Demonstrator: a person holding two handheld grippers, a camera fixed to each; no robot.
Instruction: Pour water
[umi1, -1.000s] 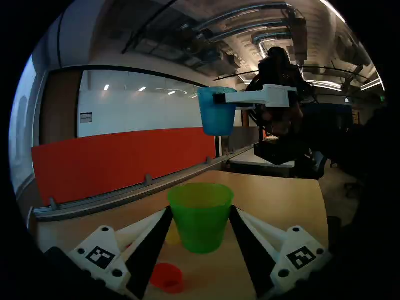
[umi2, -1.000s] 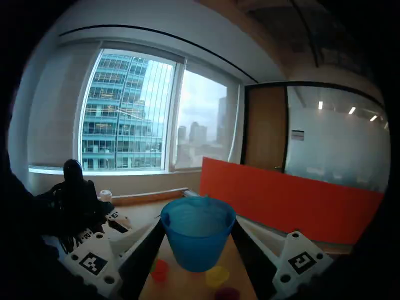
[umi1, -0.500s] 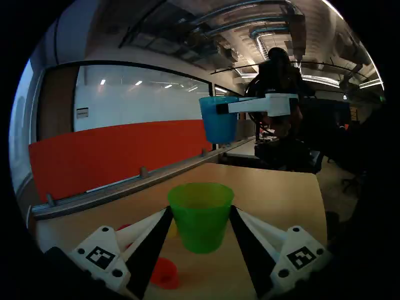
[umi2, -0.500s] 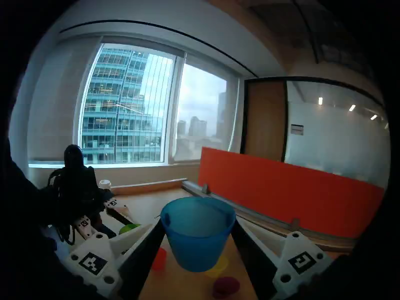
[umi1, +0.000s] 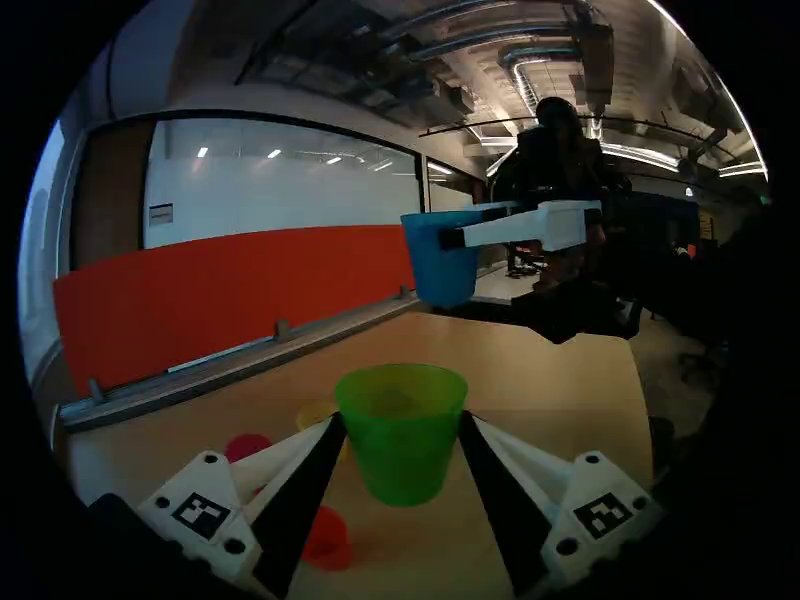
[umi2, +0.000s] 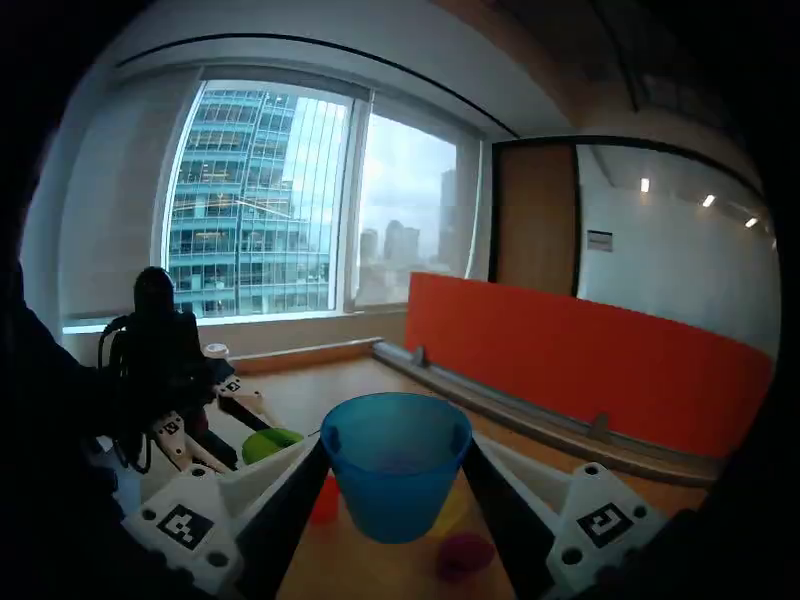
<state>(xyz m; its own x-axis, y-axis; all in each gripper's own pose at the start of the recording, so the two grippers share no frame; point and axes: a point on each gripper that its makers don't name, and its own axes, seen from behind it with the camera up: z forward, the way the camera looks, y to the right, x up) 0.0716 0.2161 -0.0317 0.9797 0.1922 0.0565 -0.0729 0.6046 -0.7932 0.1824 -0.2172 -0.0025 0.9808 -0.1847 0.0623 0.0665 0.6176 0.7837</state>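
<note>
Wooden table (umi1: 560, 390) backed by an orange partition (umi1: 220, 290). A red cup (umi1: 325, 535), a pink cup (umi1: 247, 445) and a yellow cup (umi1: 313, 411) stand on it. The right gripper view takes in a window (umi2: 260, 200) onto tower blocks; the left gripper view takes in a ducted ceiling (umi1: 470, 60). Left gripper (umi1: 400, 420) is clamped on the green cup (umi1: 400, 455), upright at lower centre. Right gripper (umi2: 397, 445) grips the blue cup (umi2: 395, 490). In the left gripper view that cup is raised at upper centre, near upright, fingers level.
</note>
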